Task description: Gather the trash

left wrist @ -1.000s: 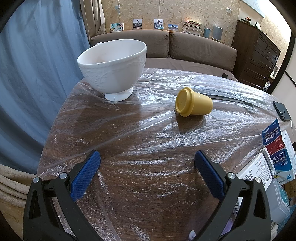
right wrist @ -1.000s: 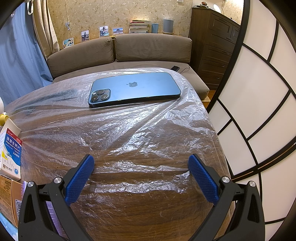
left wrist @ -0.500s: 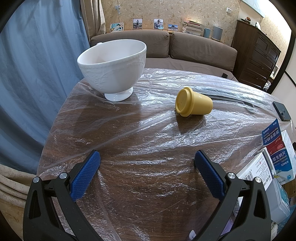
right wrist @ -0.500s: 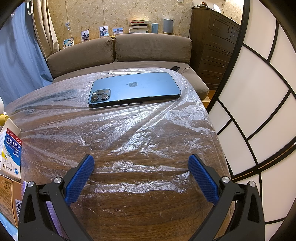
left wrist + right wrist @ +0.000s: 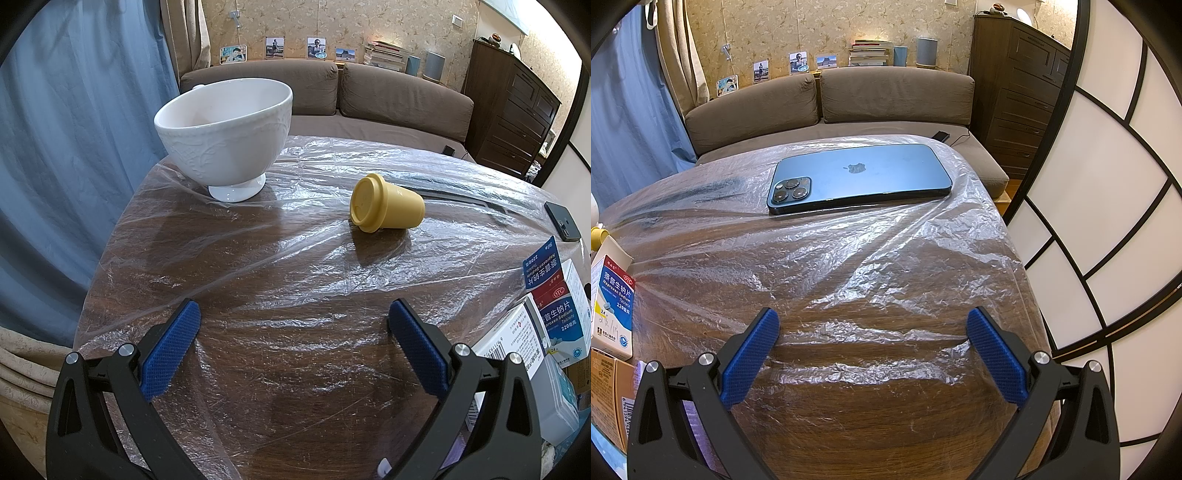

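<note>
Trash first: small yellow lidded plastic cup [image 5: 386, 207] lies tipped on the plastic-covered wooden table [image 5: 295, 302], right of the white ceramic bowl [image 5: 223, 133]. My left gripper [image 5: 295, 325] and right gripper [image 5: 873, 330] gape wide, empty. Nothing collected; I'd reach left toward it.

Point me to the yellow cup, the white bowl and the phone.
yellow cup [image 5: 400, 211], left wrist view, on its side wall.
white bowl [image 5: 225, 147], left wrist view, outer wall.
phone [image 5: 871, 177], right wrist view, back panel.
</note>
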Motion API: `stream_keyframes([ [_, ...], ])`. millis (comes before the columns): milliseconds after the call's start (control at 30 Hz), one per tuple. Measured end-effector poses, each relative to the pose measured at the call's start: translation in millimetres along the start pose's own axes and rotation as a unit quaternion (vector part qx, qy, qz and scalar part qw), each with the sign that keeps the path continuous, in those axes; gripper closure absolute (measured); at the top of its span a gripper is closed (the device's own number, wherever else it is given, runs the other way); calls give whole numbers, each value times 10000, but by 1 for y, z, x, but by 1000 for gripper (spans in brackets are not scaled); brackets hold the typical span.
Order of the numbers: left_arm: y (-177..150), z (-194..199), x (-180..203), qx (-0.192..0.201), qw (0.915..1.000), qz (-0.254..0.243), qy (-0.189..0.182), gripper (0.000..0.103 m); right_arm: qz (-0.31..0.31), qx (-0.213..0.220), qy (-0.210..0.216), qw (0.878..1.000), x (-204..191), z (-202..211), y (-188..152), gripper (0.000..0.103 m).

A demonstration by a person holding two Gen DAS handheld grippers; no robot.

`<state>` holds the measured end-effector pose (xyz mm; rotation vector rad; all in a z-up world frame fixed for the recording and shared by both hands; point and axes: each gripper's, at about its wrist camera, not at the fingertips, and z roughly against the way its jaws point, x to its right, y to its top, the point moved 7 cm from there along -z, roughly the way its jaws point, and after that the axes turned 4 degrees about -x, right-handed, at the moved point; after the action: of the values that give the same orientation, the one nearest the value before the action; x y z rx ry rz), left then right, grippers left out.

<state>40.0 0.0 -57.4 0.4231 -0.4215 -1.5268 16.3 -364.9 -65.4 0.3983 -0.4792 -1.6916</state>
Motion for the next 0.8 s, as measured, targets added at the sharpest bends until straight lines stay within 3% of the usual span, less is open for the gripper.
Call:
stream_keyframes([
  [733, -2, 2, -2, -30, 10000, -45, -26, 1, -97, -5, -20, 10000, 2, 2, -3, 4],
  [800, -3, 8, -5, -6, 10000, -46, -77, 1, -243, 213, 13, 9995, 6, 22, -7, 4],
])
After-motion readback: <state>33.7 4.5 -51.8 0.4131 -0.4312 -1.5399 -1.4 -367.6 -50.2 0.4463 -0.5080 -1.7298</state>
